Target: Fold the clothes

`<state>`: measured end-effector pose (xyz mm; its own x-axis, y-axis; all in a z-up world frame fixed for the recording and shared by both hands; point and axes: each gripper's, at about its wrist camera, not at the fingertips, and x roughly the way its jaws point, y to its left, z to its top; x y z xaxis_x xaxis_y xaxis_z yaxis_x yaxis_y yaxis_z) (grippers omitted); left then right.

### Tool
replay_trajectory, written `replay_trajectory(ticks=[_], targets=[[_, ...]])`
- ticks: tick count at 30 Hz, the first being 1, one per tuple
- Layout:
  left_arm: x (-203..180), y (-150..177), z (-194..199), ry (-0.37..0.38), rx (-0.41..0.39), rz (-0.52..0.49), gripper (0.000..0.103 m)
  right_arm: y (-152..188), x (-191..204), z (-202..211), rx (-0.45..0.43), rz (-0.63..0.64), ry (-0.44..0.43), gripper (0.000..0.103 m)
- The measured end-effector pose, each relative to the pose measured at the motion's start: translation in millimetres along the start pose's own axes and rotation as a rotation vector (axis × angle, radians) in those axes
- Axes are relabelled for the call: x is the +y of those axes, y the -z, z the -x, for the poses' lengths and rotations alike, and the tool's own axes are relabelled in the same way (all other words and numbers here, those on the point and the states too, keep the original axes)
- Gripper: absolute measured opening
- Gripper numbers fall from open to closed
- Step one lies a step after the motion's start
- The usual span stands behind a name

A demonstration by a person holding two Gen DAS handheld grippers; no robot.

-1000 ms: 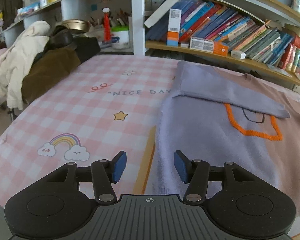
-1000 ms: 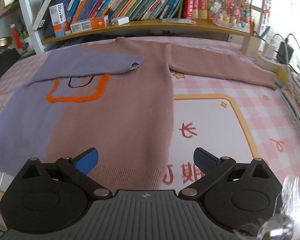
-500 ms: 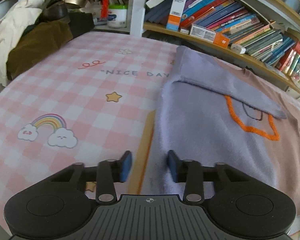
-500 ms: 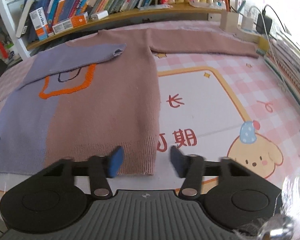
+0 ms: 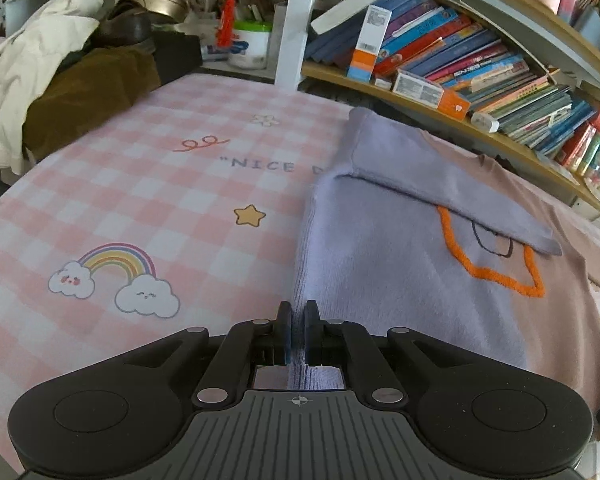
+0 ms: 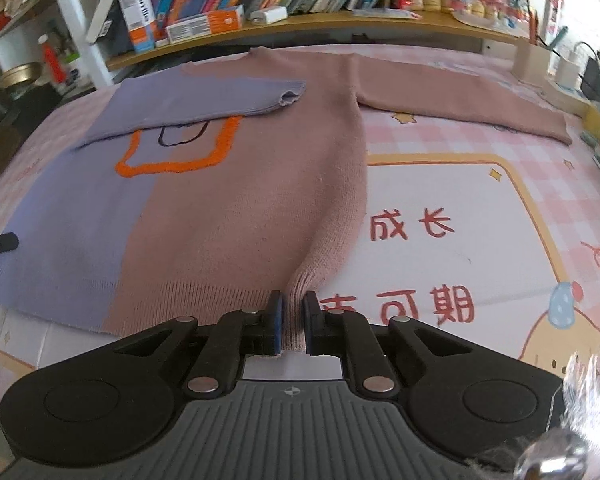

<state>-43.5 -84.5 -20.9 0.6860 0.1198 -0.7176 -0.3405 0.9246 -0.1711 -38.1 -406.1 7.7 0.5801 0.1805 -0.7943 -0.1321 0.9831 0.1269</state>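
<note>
We saw the sweater (image 6: 220, 208) lying flat on the pink checked table cover (image 5: 148, 184), its lilac sleeve (image 6: 204, 98) folded across the chest and the brown sleeve (image 6: 460, 96) stretched out to the right. The left gripper (image 5: 297, 334) pinched the lilac corner of the near hem, while the right gripper (image 6: 292, 326) pinched the brown corner, bunching it.

Left gripper (image 5: 296, 330) angles downward, jaws pinched tight on the lilac edge of the sweater (image 5: 400, 280). Right gripper (image 6: 291, 326) tilts down too, jaws clamped on the sweater's ribbed hem corner, fabric bunched up between the blue pads (image 6: 276, 326).
</note>
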Motion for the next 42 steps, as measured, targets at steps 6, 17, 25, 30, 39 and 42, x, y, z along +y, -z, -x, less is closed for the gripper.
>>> replay_trajectory(ticks=[6,17,25,30,39,42], targets=[[3,0,-1,0.006,0.013,-0.004,0.004,4,-1,4,-0.008,-0.014,0.009,0.009],[7,-7,10,-0.007,-0.01,-0.043,0.014,8,1,13,-0.028,-0.062,0.035,0.018],[5,-12,35,0.029,-0.069,-0.08,0.033,14,16,28,-0.084,-0.075,0.076,0.056],[1,-7,51,0.081,-0.087,-0.125,0.047,21,27,36,-0.105,-0.079,0.087,0.058],[-8,20,66,0.206,-0.046,-0.224,0.048,40,48,53,-0.12,-0.063,0.131,0.065],[-7,22,65,0.223,-0.042,-0.224,0.048,45,50,58,-0.119,-0.068,0.151,0.065]])
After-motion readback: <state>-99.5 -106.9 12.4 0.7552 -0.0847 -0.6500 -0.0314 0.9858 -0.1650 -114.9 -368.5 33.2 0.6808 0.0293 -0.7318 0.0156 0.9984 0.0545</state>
